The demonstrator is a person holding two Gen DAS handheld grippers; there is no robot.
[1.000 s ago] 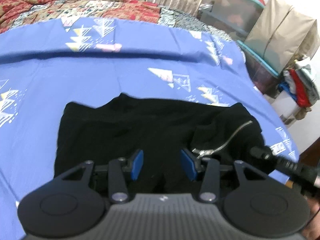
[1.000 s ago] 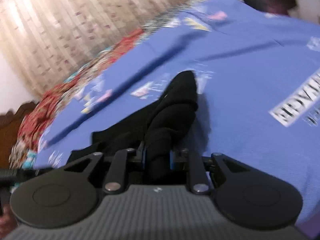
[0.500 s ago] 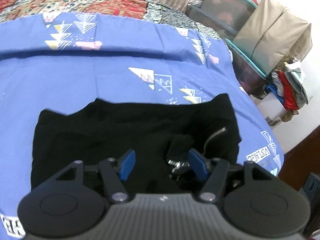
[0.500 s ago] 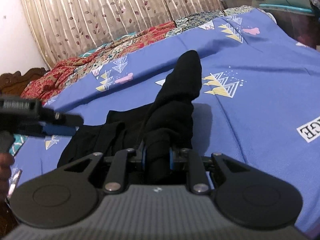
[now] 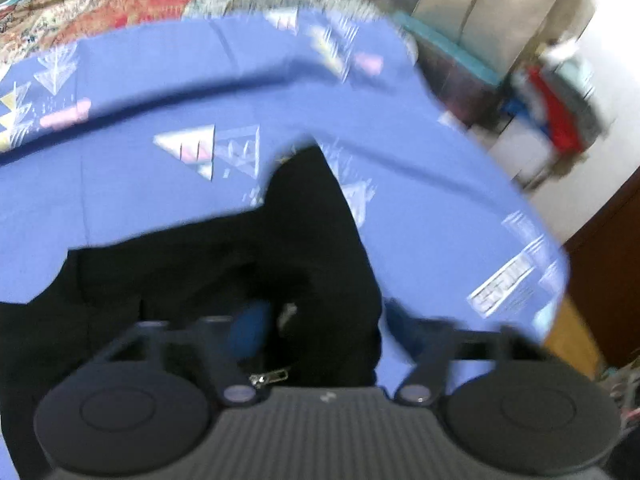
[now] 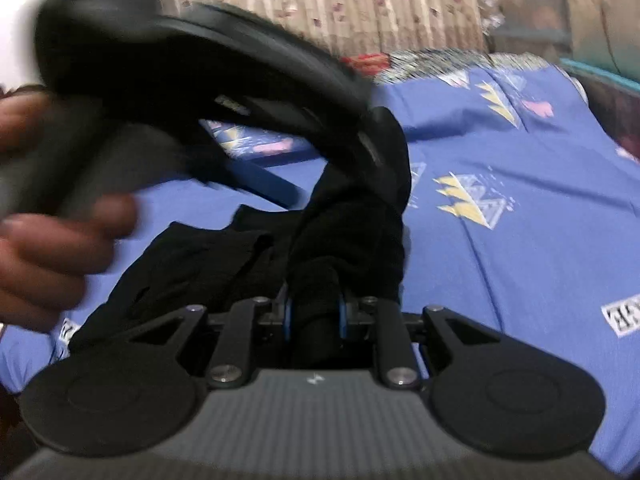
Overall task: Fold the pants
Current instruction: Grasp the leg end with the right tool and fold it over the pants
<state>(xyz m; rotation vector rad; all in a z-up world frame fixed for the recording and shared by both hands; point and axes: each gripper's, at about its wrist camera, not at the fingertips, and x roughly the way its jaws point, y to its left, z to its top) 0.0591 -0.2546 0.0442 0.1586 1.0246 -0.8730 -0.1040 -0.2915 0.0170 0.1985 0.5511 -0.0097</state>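
Black pants (image 5: 224, 264) lie on the blue patterned bedsheet (image 5: 420, 208), with one part pulled up into a ridge (image 5: 316, 200). My left gripper (image 5: 324, 324) hangs low over them in a blurred view. Its jaws are closing, with black cloth and a zipper pull (image 5: 272, 378) between them. The left pad (image 5: 248, 328) is over the cloth and the right one at the cloth's edge, neither seen pressing. My right gripper (image 6: 314, 314) is shut on a bunched roll of the pants (image 6: 352, 232), lifted off the sheet.
A hand (image 6: 48, 248) holds the left tool's black body (image 6: 192, 68) close across the right wrist view. A patchwork quilt (image 5: 100, 12) lies at the bed's far side. Storage tubs (image 5: 460, 76), a cardboard box (image 5: 500, 8) and a clothes pile (image 5: 560, 112) stand beyond the right bed edge.
My left gripper has swept right along the pants and its jaws stand wider. The pants' right part has risen into a ridge. The left tool and hand have entered the right wrist view.
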